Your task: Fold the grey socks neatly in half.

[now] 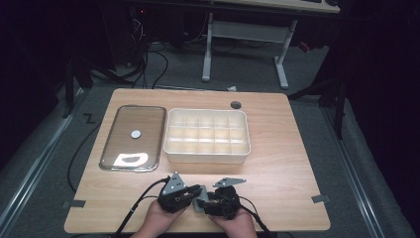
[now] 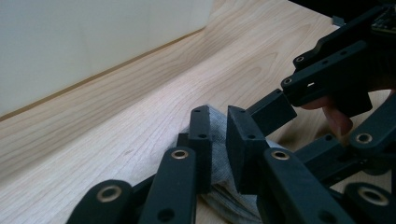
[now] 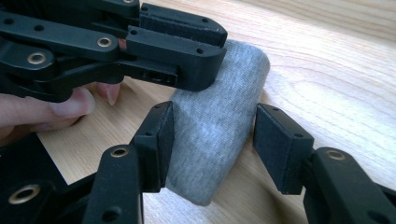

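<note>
Wooden tabletop (image 1: 277, 148) with visible grain carries, from left to right, a glass lid (image 1: 132, 137) with a metal rim, then a cream plastic organiser box (image 1: 207, 136) divided into square cells. At the near edge, the left gripper (image 1: 194, 192) and right gripper (image 1: 208, 202) meet over a folded grey knit cloth (image 3: 219, 126) (soft, rounded at the fold). Left jaws stand slightly parted with cloth between them (image 2: 219, 140); whether the pads press it cannot be told. Right jaws are spread, straddling the cloth with one pad touching and the other apart. Risk: with neither grip firm, the limp fabric may unfold or sag onto the table.
</note>
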A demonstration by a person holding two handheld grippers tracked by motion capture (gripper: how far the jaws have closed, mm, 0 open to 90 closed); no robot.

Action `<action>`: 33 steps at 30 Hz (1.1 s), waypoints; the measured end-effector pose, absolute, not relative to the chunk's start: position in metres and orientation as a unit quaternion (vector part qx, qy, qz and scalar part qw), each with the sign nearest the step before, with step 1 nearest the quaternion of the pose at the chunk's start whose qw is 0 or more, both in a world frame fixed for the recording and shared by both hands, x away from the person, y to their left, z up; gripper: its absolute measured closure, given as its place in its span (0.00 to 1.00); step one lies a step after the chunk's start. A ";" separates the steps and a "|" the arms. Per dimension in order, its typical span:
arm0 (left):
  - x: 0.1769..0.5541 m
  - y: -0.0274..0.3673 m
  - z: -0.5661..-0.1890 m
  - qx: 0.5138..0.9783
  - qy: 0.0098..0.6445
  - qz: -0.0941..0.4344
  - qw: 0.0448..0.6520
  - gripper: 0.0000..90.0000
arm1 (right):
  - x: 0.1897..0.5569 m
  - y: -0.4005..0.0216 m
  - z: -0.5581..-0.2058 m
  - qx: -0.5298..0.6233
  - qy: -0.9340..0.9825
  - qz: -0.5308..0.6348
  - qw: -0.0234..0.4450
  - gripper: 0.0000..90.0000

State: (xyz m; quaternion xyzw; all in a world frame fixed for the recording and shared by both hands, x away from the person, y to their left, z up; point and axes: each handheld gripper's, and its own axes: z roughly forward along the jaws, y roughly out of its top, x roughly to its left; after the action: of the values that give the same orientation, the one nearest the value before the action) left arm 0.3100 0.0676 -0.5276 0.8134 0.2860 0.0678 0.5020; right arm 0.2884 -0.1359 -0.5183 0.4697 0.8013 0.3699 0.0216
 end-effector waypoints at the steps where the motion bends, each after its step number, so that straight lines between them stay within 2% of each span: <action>1: 0.310 0.070 -0.526 0.813 0.286 0.067 0.502 0.88 | 0.289 -0.135 -0.519 0.465 0.804 0.371 0.021 0.55; 6: 0.309 0.079 -0.519 0.809 0.291 0.072 0.507 0.85 | 0.289 -0.130 -0.520 0.463 0.804 0.373 0.007 0.57; 11: 0.311 0.086 -0.515 0.805 0.297 0.079 0.508 0.81 | 0.290 -0.126 -0.518 0.451 0.813 0.368 0.001 0.67; 15: 0.311 0.092 -0.511 0.803 0.301 0.086 0.506 0.76 | 0.291 -0.124 -0.516 0.440 0.821 0.363 -0.002 0.70; 19: 0.304 0.100 -0.507 0.813 0.288 0.131 0.489 0.70 | 0.292 -0.125 -0.516 0.434 0.823 0.366 -0.007 0.74; 23: 0.301 0.116 -0.509 0.818 0.291 0.171 0.466 0.64 | 0.291 -0.123 -0.514 0.425 0.829 0.364 -0.001 0.77; 30: 0.302 0.147 -0.522 0.812 0.333 0.173 0.447 0.59 | 0.290 -0.124 -0.507 0.419 0.834 0.360 0.015 0.77; 33: 0.303 0.149 -0.523 0.808 0.340 0.172 0.449 0.58 | 0.290 -0.128 -0.503 0.419 0.837 0.351 0.041 0.77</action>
State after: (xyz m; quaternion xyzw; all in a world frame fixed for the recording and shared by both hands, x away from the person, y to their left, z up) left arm 0.3029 0.1486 -0.5225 0.8084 0.3396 0.1724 0.4489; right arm 0.2901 -0.1279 -0.5027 0.4186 0.8366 0.3510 0.0413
